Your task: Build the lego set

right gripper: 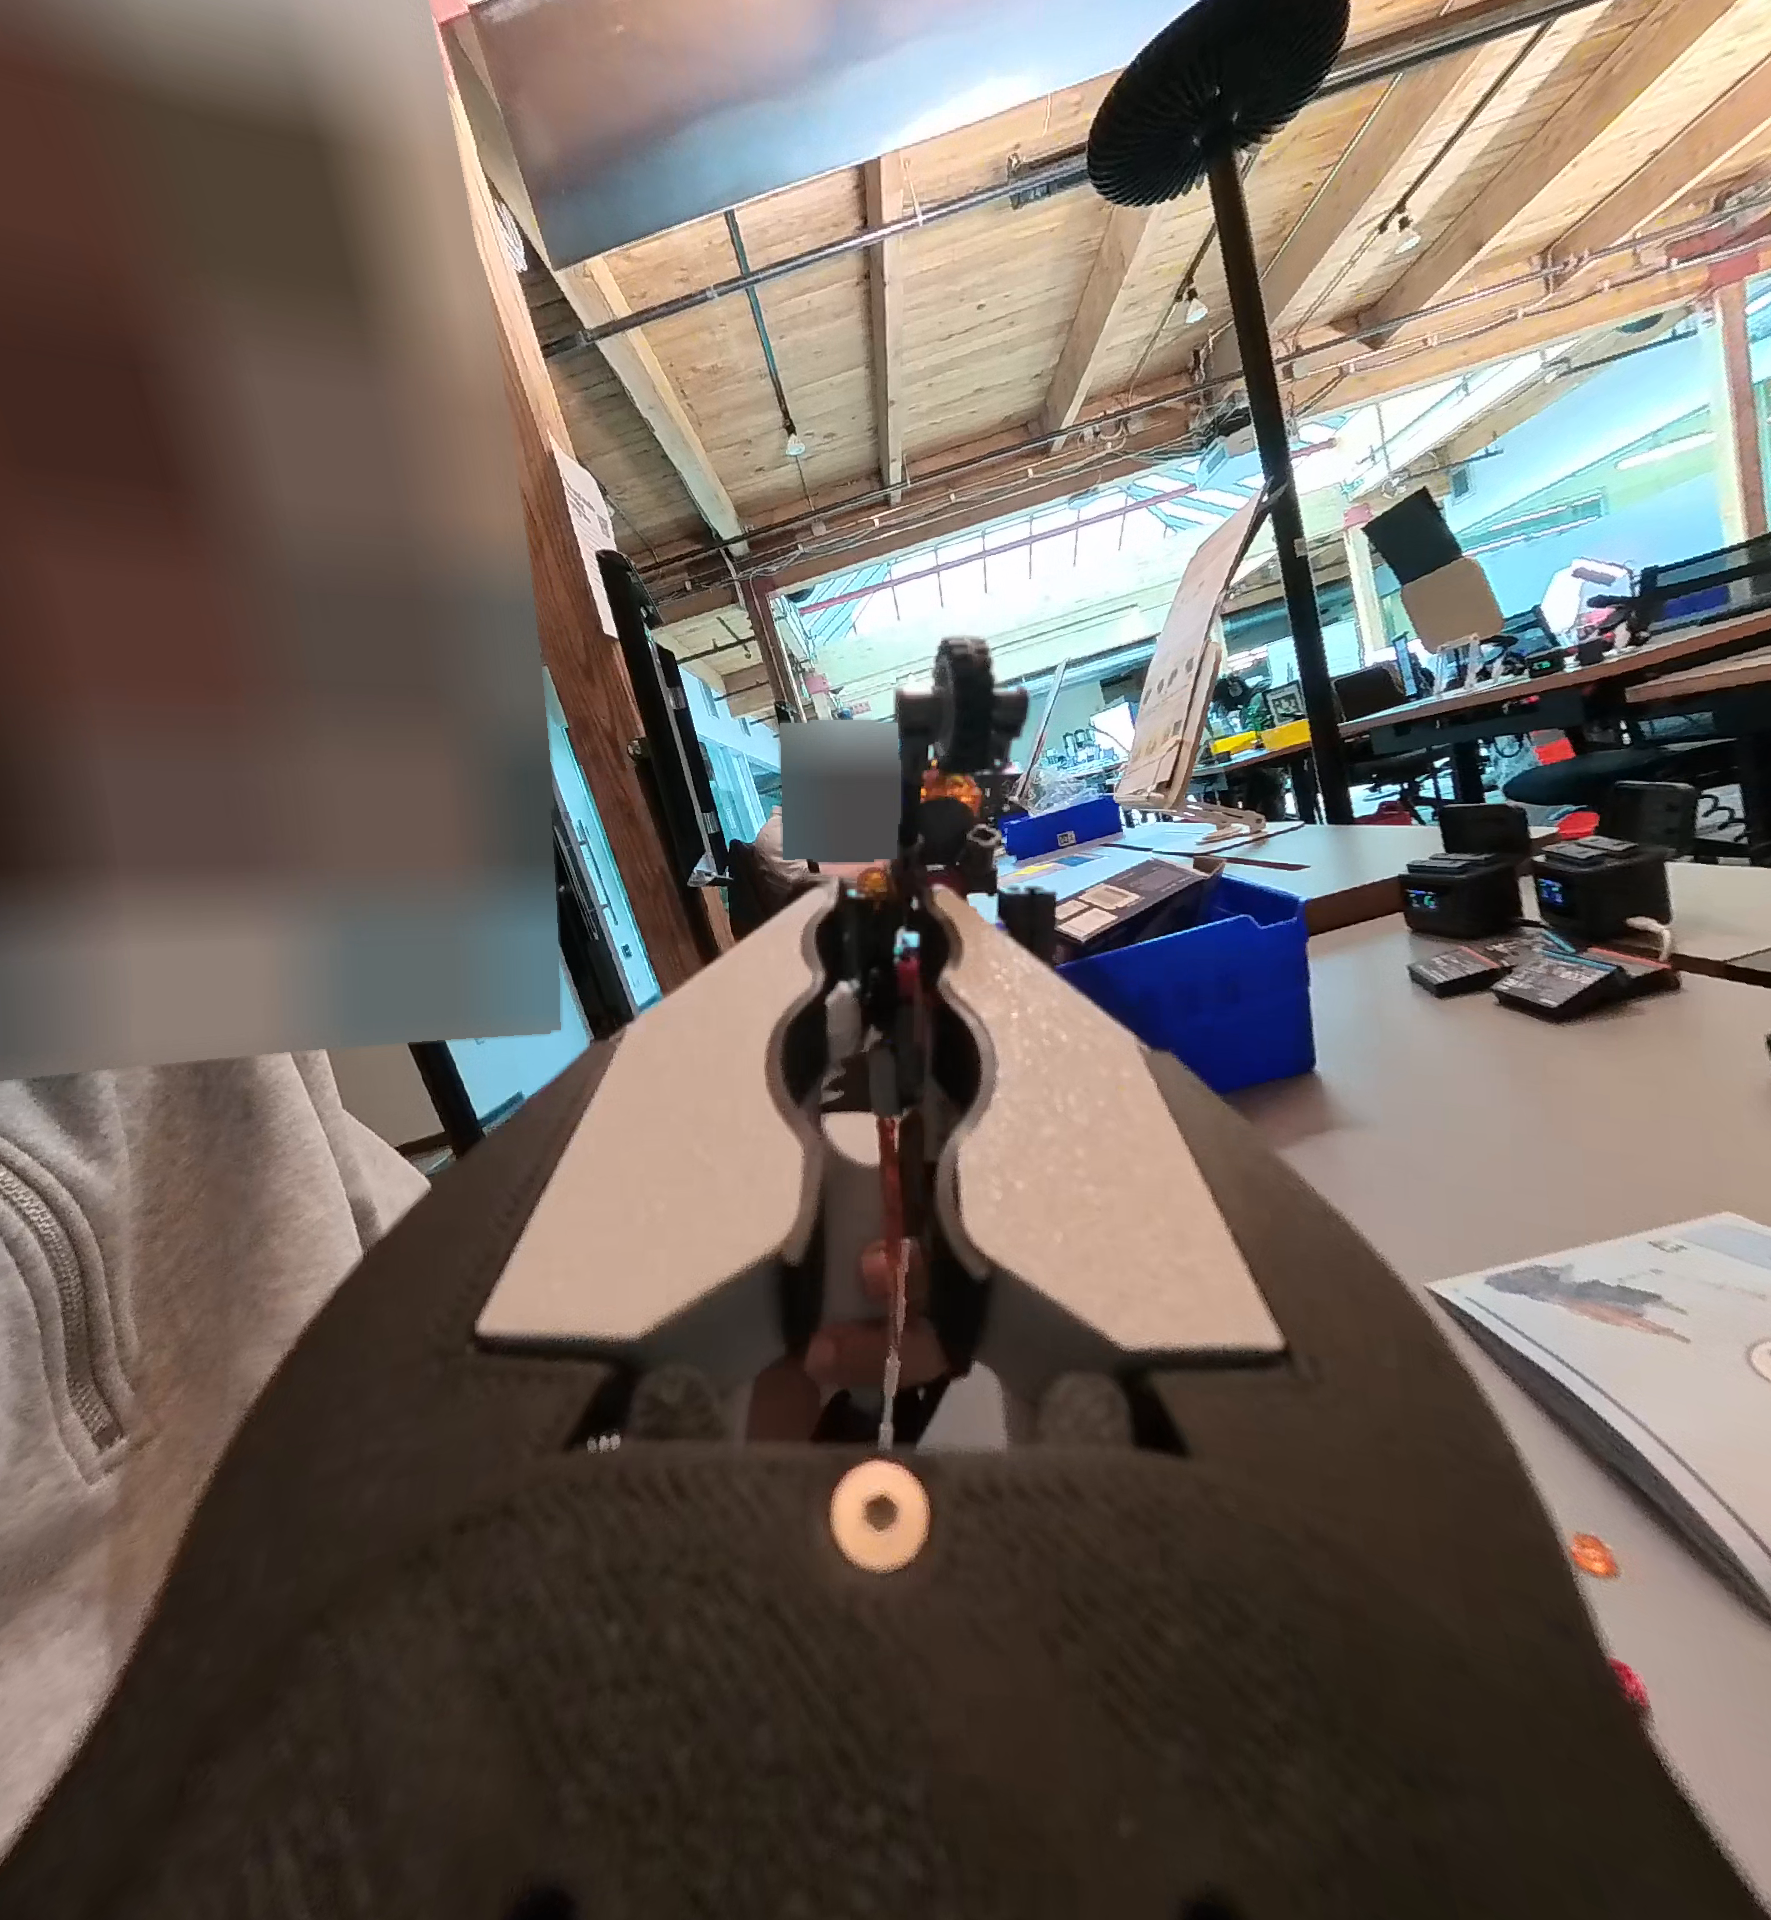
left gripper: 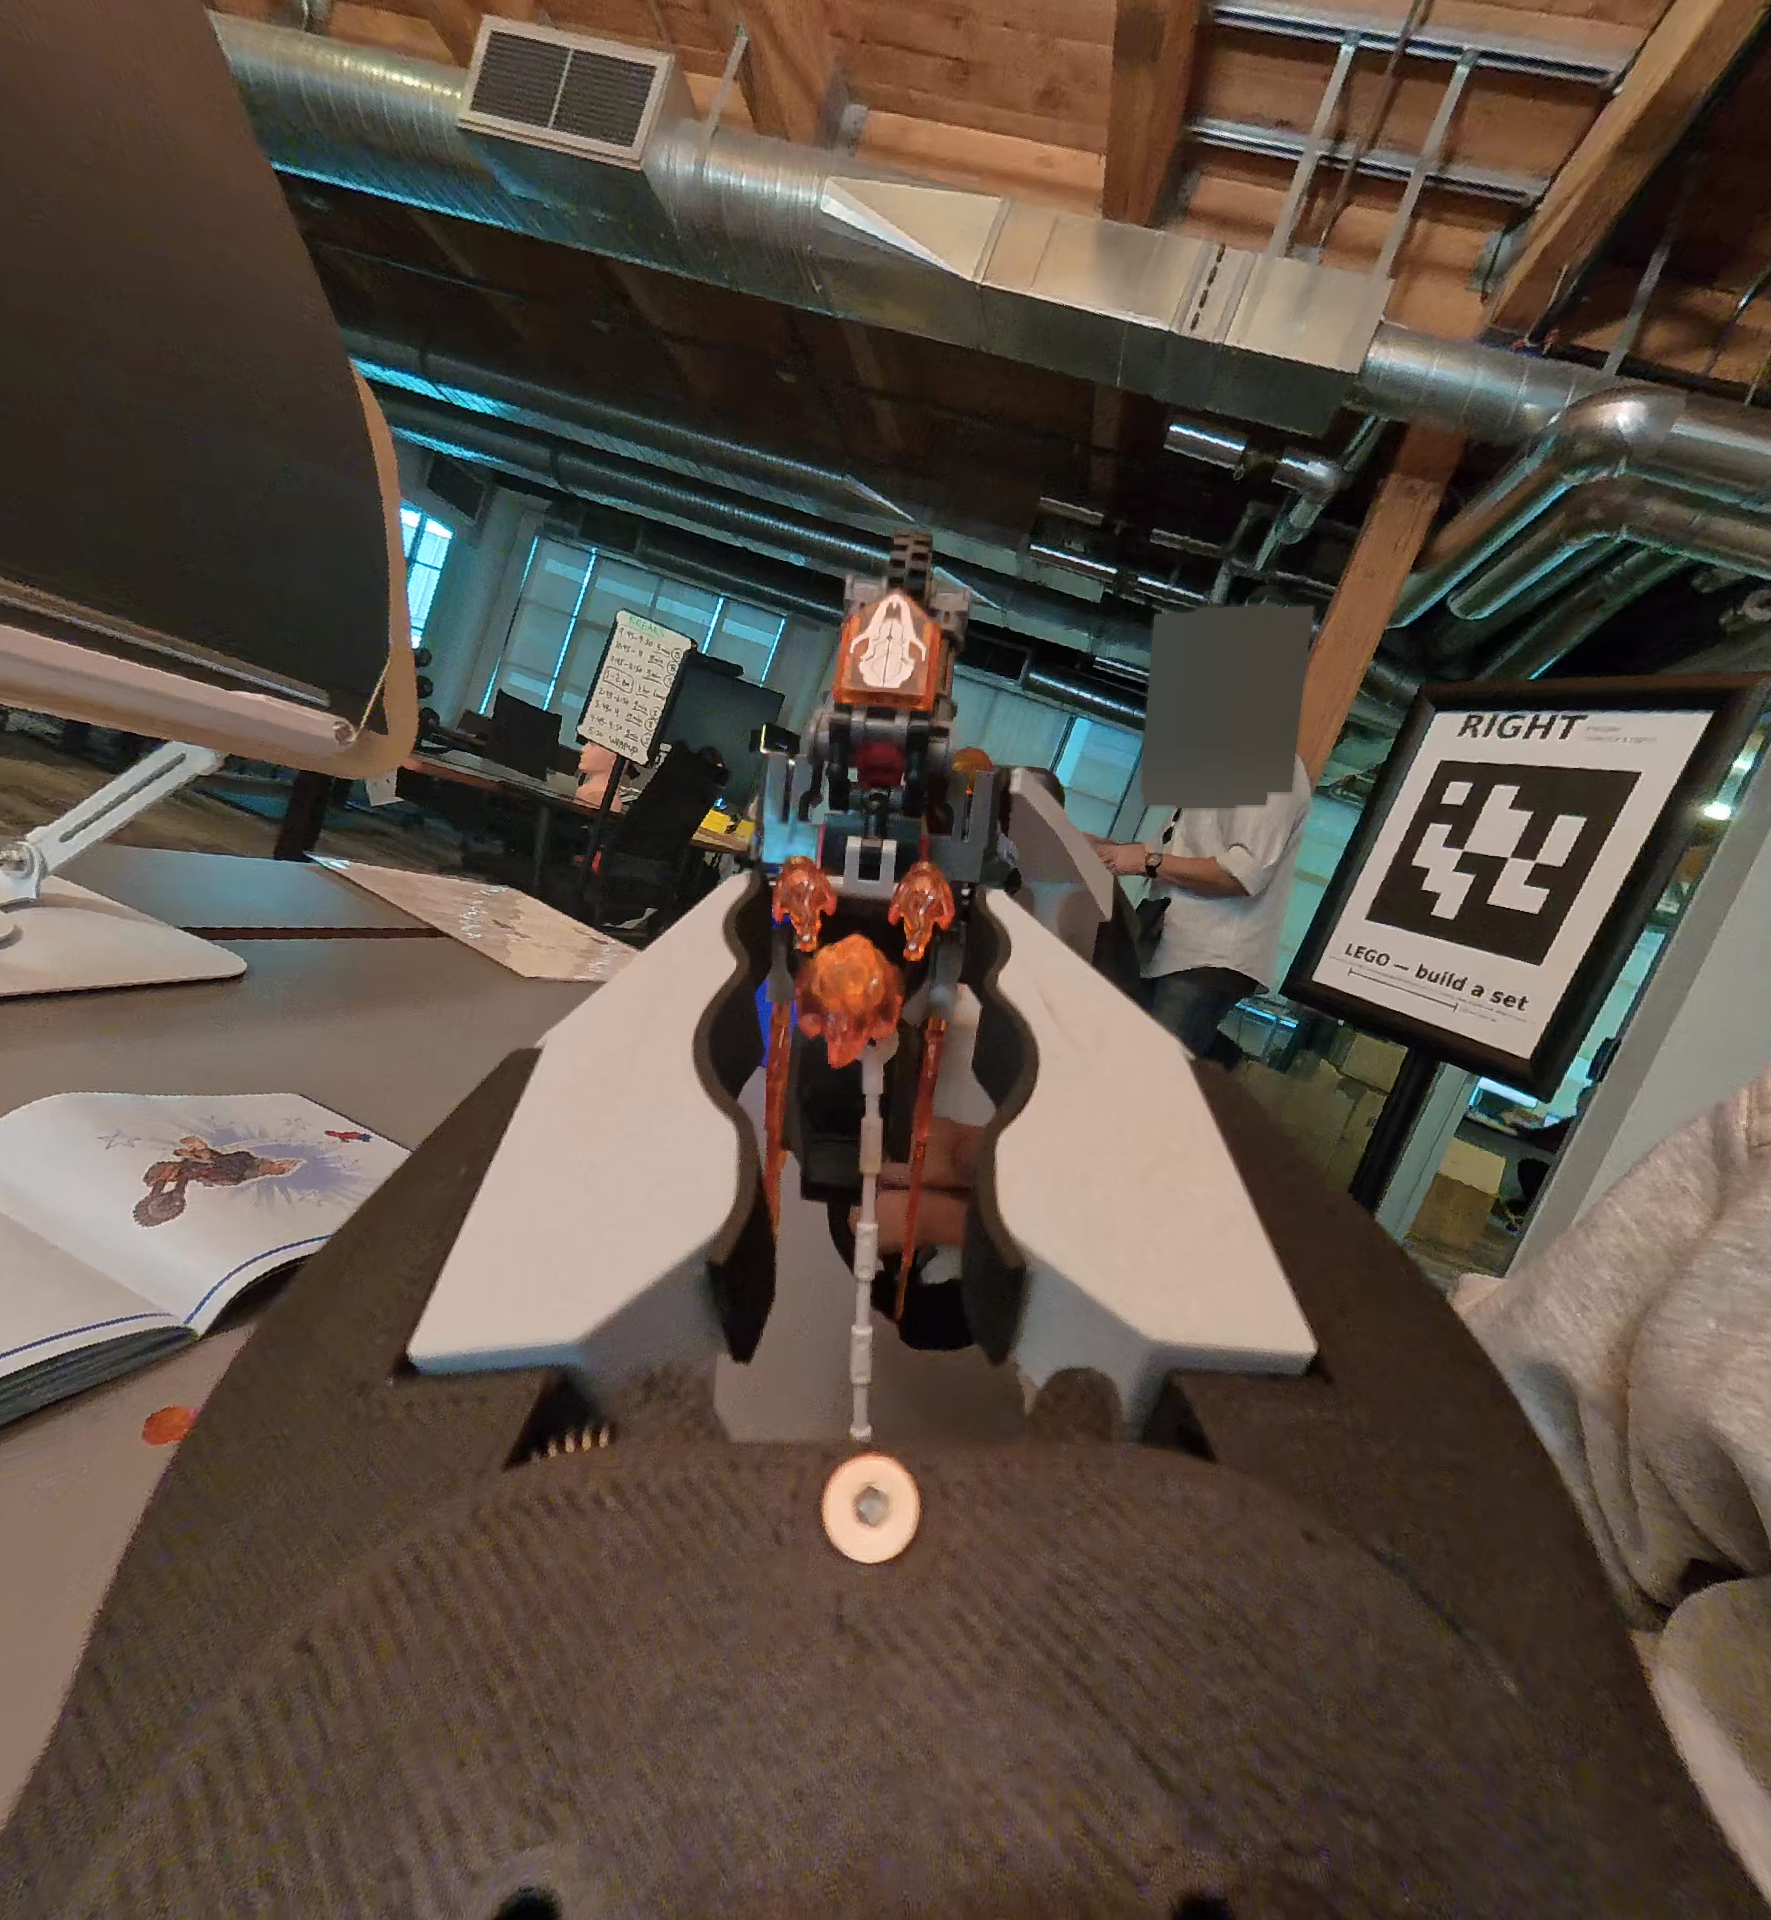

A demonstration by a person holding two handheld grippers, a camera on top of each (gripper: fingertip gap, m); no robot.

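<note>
A dark grey lego model (left gripper: 865, 821) with clear orange flame pieces, an orange shield tile on top and a hanging white chain is held up above the table. My left gripper (left gripper: 870, 894) is shut on its sides. In the right wrist view the same model (right gripper: 912, 935) shows edge-on, with a black wheel (right gripper: 964, 691) at its top. My right gripper (right gripper: 886, 899) is shut on it too. A grey finger of the other gripper (left gripper: 1057, 842) shows behind the model in the left wrist view. The model's lower part is hidden between the fingers.
An open instruction booklet (left gripper: 133, 1226) (right gripper: 1639, 1382) lies on the grey table (left gripper: 341, 1018). A small orange piece (right gripper: 1593, 1555) lies beside it. A blue bin (right gripper: 1203, 987), black chargers (right gripper: 1546, 894), a white stand (left gripper: 81, 914) and a framed sign (left gripper: 1515, 873) stand around. A person (left gripper: 1213, 883) stands behind.
</note>
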